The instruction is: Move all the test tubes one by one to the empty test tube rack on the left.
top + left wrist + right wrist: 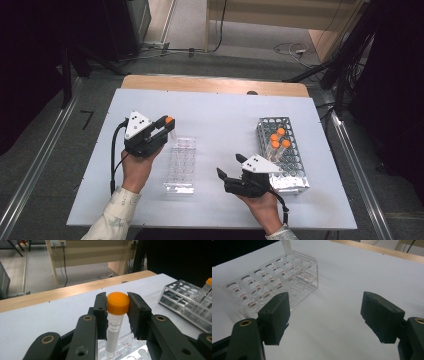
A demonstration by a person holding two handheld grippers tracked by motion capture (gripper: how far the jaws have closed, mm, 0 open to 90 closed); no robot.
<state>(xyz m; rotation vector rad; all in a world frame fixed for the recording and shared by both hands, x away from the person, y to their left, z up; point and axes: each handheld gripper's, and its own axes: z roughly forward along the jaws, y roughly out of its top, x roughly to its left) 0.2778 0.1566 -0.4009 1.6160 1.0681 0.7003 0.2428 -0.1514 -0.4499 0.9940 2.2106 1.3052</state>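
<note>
On the white worktop (210,115), my left claw (117,312) grips an orange-capped tube (115,322) upright above the clear rack (180,165); my right claw (324,315) rests wide open, empty.

Orange-capped tubes (278,139): five. Racks (180,165): two.

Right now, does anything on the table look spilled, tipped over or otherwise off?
Nothing stands out. The clear rack and metal rack sit flat, the capped tubes stand upright, and the left gripper holds its orange-capped tube upright over the clear rack.
</note>
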